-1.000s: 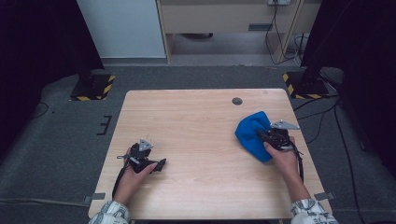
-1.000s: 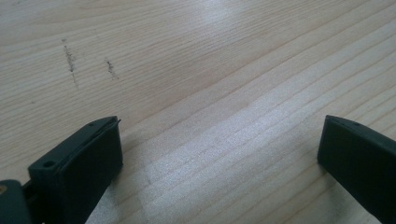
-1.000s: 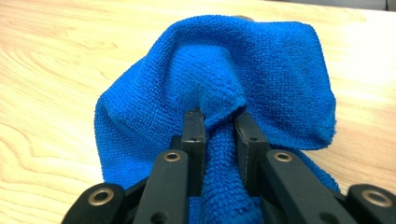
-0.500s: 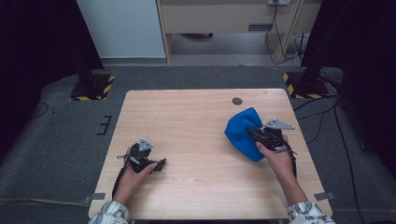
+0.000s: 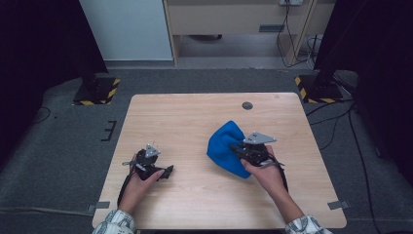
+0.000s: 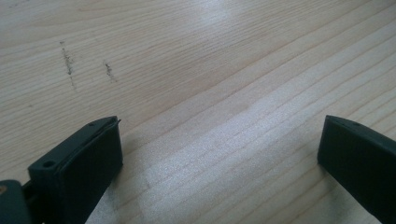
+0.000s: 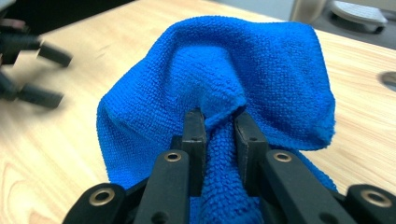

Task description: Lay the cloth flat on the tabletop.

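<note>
While the right gripper (image 7: 219,123) pinches a fold of the blue cloth (image 7: 261,70) between its jaws, the rest of the fabric bunches ahead of it on the table (image 5: 195,117), right of centre in the high view. The left gripper (image 5: 164,171) rests well apart near the front left edge, jaws spread wide over bare wood with nothing between them. The cloth lies to the right of that idle tool, so the right hand (image 5: 265,173) is much the nearer.

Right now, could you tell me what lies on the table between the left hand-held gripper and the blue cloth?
Nothing: in the high view, bare wooden table separates the left hand-held gripper from the blue cloth.
</note>
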The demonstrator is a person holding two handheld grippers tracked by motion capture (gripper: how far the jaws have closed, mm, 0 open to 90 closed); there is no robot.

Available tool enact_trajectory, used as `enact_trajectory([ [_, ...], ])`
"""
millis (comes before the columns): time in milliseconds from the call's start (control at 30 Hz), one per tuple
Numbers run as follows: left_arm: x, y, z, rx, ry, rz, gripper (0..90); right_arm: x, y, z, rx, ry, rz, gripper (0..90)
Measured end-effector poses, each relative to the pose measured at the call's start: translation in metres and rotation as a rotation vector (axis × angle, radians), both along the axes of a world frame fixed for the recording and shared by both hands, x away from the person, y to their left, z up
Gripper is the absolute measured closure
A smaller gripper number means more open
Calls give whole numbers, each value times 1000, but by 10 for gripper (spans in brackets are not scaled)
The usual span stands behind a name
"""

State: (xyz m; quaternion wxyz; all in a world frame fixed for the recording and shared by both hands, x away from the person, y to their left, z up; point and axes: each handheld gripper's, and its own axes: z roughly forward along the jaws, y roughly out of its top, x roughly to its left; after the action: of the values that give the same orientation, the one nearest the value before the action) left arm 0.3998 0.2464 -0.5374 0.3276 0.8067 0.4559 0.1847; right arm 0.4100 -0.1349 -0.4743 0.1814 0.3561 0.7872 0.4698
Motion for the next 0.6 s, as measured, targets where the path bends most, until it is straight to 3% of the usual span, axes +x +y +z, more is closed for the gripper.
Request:
enact_trajectory([
  [233, 0, 0, 0, 0, 0, 0, 0, -10, 30, -13, -52, 11, 56, 773],
  [400, 0, 0, 0, 1, 0, 0, 0, -13, 41, -19, -54, 25, 57, 763],
  [600, 0, 0, 0, 0, 0, -4, 0, -14, 53, -35, -90, 61, 59, 758],
])
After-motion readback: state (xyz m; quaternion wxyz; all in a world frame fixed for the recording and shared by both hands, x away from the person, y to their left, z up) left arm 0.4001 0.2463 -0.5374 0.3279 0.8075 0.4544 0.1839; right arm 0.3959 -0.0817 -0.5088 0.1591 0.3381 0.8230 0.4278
